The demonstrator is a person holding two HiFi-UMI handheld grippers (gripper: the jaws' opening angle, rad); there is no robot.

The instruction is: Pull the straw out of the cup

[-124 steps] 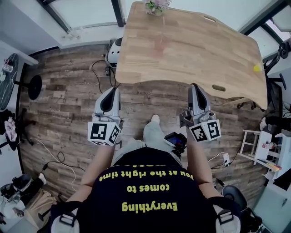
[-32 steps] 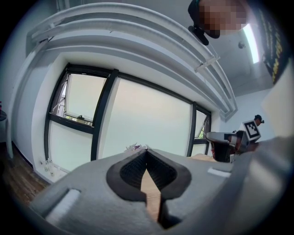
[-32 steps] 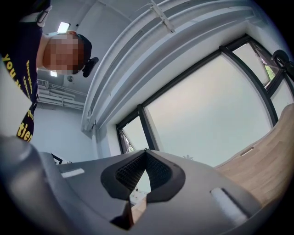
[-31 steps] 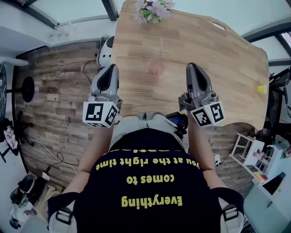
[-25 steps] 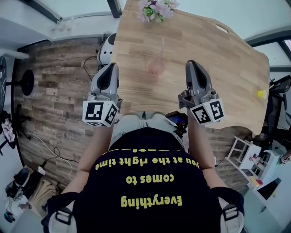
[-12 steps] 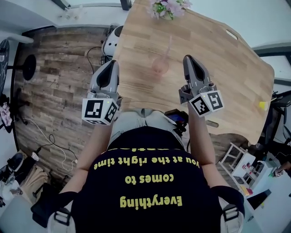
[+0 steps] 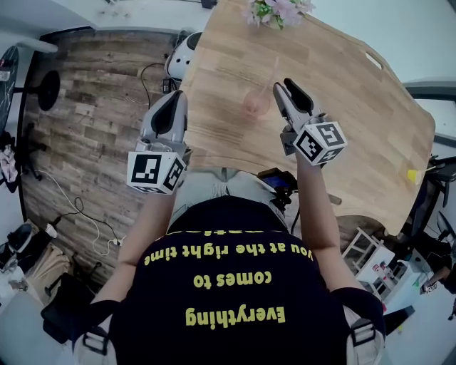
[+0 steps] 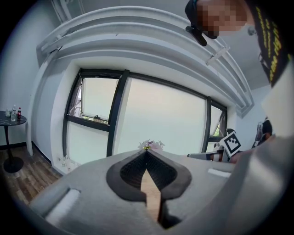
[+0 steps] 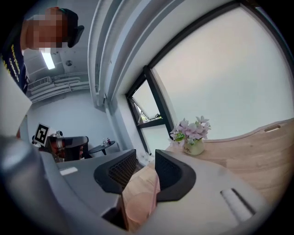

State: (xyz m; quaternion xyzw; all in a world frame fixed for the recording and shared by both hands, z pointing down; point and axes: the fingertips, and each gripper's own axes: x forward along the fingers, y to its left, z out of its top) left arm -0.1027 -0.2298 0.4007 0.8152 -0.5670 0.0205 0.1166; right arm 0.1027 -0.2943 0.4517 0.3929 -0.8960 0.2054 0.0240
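Note:
A translucent pink cup [image 7: 256, 104] stands on the wooden table [image 7: 342, 114], and a pale pink straw [image 7: 270, 74] leans out of it toward the far side. My right gripper [image 7: 283, 88] is level with the cup, just to its right, and its jaws are opening. In the right gripper view the cup [image 9: 139, 198] fills the gap between the parted jaws of that gripper [image 9: 144, 156], and the pads are not pressed on it. My left gripper [image 7: 175, 105] hovers over the table's left edge, shut and empty [image 8: 147, 152].
A small vase of pink flowers [image 7: 278, 10] stands at the table's far edge, also seen as the vase [image 9: 193, 138] beyond the right jaws. A small yellow object [image 7: 412, 175] lies at the table's right end. Wooden floor with cables lies to the left.
My right gripper has swung left and forward to the cup's side, and its fingers now stand apart. The left gripper has barely moved.

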